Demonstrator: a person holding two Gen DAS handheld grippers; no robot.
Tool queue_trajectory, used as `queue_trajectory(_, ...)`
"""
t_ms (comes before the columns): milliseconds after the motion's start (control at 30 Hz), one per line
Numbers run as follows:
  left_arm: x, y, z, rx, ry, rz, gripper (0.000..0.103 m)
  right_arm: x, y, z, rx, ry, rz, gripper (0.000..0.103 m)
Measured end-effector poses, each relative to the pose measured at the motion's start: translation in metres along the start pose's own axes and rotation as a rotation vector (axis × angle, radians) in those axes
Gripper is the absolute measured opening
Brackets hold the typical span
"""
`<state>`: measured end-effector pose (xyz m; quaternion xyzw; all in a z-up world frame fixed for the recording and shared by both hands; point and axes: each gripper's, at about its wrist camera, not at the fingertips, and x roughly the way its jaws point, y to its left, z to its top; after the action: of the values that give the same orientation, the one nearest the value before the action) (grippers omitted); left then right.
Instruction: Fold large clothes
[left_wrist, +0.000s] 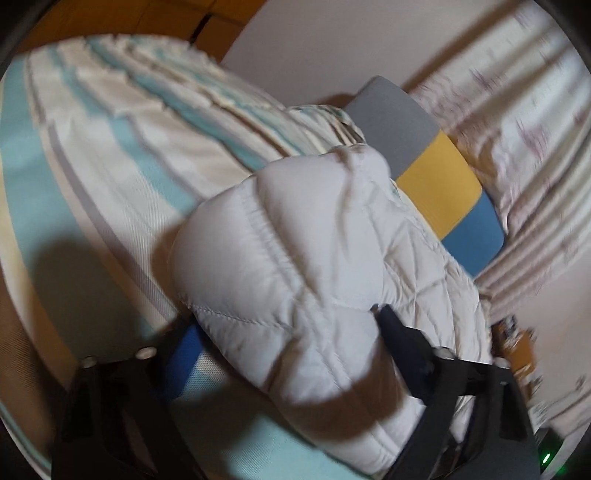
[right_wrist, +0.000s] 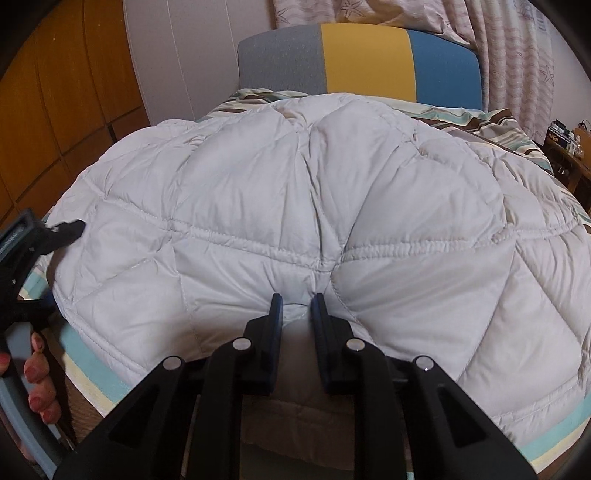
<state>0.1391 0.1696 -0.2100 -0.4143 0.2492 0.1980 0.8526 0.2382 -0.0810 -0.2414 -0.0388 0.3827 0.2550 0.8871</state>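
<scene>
A white quilted puffer garment (right_wrist: 295, 206) lies bunched on a striped bed (right_wrist: 99, 384). My right gripper (right_wrist: 297, 304) is shut on its near edge, with a fold of white fabric pinched between the fingers. In the left wrist view the same garment (left_wrist: 295, 266) fills the middle, and its edge bulges between the fingers of my left gripper (left_wrist: 284, 328), which stand wide apart around the thick fabric. The left gripper also shows in the right wrist view (right_wrist: 66, 229) at the garment's left edge.
The striped bedsheet (left_wrist: 110, 147) spreads to the left. A grey, yellow and blue headboard (right_wrist: 362, 62) stands at the far end. Patterned curtains (right_wrist: 517, 55) hang at the right, wooden wardrobe doors (right_wrist: 55, 92) at the left, a cluttered side table (right_wrist: 569, 147) at the far right.
</scene>
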Motion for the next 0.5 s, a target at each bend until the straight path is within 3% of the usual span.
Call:
queue_trajectory(133, 0.000, 0.006, 0.002, -0.060, -0.030, -0.030, 0.065, -0.001, 0.001, -0.002, 0.001, -0.009, 0.002, 0.016)
queue_trajectory(167, -0.001, 0.007, 0.003, -0.075, -0.035, -0.037, 0.053, -0.001, 0.000, -0.001, 0.001, -0.009, 0.003, 0.016)
queue_trajectory(300, -0.014, -0.005, 0.005, -0.027, -0.060, -0.050, 0.031, -0.003, 0.000, -0.003, -0.003, -0.017, -0.001, 0.016)
queue_trajectory(500, -0.055, -0.066, 0.006, 0.186, -0.182, -0.158, 0.026, -0.003, -0.002, -0.003, 0.013, -0.024, -0.001, 0.016)
